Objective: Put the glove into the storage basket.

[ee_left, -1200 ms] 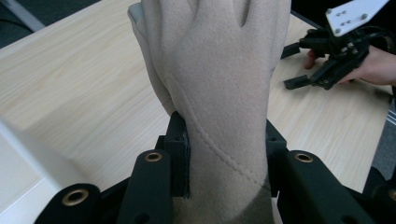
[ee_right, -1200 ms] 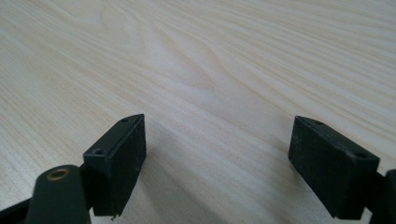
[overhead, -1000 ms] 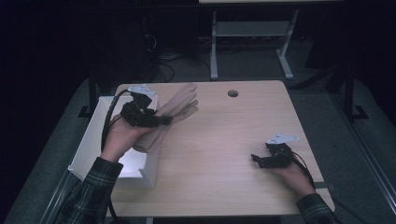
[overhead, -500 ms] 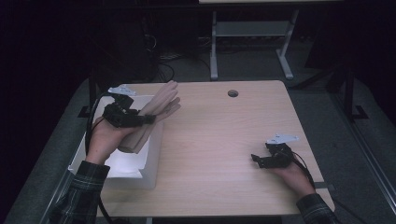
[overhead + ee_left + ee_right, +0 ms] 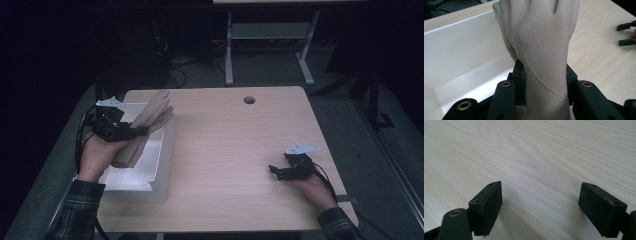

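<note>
The left gripper [image 5: 131,132], jaws clenched on the beige suede glove [image 5: 541,37], had carried it over the white rectangular plastic bin [image 5: 167,150], ready for release, while the right gripper [image 5: 278,171] rested with jaws released.

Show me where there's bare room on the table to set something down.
The table is bare between the white bin and the right claw, up to the round hole. The left edge is crowded: the left claw holds a glove over the bin.
</note>
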Demonstrator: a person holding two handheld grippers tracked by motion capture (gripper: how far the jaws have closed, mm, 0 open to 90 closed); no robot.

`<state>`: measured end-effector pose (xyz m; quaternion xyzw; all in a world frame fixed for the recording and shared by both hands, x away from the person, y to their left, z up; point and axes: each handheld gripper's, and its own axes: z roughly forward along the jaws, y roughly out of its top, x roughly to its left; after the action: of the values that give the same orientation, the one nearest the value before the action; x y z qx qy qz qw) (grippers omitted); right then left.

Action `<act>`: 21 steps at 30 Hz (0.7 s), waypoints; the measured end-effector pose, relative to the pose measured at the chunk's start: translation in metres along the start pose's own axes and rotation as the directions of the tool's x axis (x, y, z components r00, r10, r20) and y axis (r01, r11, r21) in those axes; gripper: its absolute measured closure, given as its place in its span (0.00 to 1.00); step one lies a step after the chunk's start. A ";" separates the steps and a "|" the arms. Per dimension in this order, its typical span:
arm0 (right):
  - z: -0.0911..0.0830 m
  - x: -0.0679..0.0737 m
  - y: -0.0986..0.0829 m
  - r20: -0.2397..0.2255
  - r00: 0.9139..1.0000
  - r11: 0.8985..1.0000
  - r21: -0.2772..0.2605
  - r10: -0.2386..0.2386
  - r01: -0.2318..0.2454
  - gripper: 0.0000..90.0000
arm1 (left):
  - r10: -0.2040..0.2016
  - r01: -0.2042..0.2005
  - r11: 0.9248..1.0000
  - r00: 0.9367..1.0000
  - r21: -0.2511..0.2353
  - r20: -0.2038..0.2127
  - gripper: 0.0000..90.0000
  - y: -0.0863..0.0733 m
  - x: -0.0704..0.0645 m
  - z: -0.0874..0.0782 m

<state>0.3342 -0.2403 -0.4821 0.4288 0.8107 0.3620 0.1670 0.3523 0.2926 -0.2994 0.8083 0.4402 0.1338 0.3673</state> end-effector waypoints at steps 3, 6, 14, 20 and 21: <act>0.000 0.000 0.000 -0.001 1.000 1.000 0.001 0.000 0.000 0.21 | -0.017 0.017 1.000 1.000 0.002 -0.016 0.72 -0.007 0.007 -0.001; 0.000 0.000 0.000 0.000 1.000 1.000 0.002 0.002 -0.002 0.21 | -0.025 0.026 1.000 0.999 0.008 -0.029 0.72 -0.011 0.011 -0.001; 0.000 0.000 0.000 0.000 1.000 1.000 0.002 0.000 0.000 0.21 | -0.062 0.064 0.997 0.996 0.030 -0.062 0.72 -0.029 0.025 0.009; 0.000 0.000 0.000 0.000 1.000 1.000 0.001 -0.002 0.002 0.21 | -0.077 0.080 0.995 0.995 0.051 -0.068 0.72 -0.039 0.029 0.022; 0.000 0.000 0.000 0.000 1.000 1.000 0.001 -0.002 0.002 0.21 | -0.077 0.080 0.995 0.995 0.051 -0.068 0.72 -0.039 0.029 0.022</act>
<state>0.3342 -0.2405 -0.4820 0.4281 0.8114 0.3613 0.1669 0.3569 0.3186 -0.3458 0.7950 0.4871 0.1341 0.3357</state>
